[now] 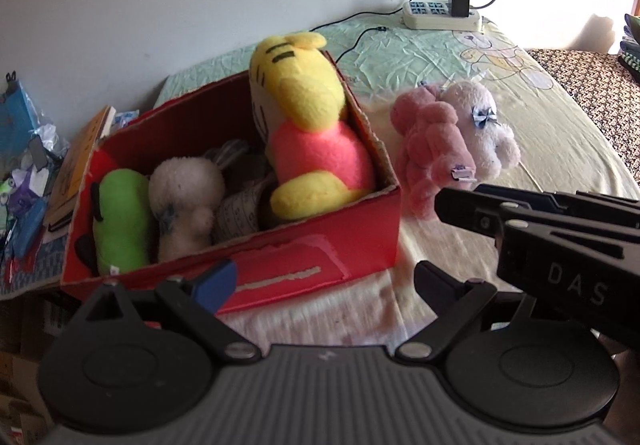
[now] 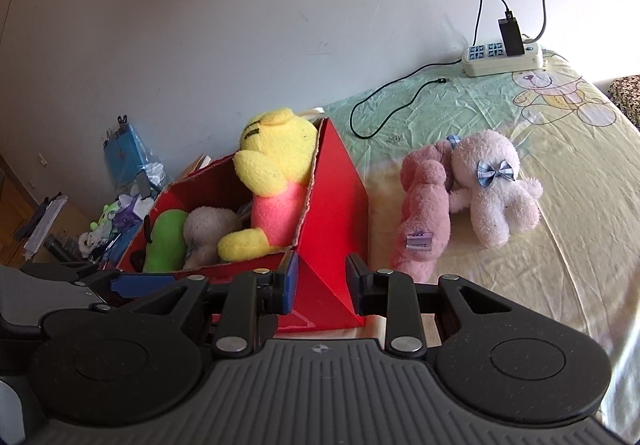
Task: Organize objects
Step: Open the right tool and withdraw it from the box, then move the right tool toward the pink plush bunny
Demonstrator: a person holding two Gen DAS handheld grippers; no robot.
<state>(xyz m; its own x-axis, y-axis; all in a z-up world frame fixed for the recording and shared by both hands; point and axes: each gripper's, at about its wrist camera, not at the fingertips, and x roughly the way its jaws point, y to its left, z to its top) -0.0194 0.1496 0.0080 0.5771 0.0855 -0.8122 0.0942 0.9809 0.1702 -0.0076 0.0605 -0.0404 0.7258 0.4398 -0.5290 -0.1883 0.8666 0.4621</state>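
A home bedroom: a bed (image 2: 540, 245) with a cartoon-bear sheet, plush toys (image 2: 496, 185), and a power strip (image 2: 502, 59).

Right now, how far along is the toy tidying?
Mostly done: the yellow bear, green plush and white plush sit in the red box. Both tongs are empty. Left: the pink plush and pale plush, on the bedsheet beside the box.
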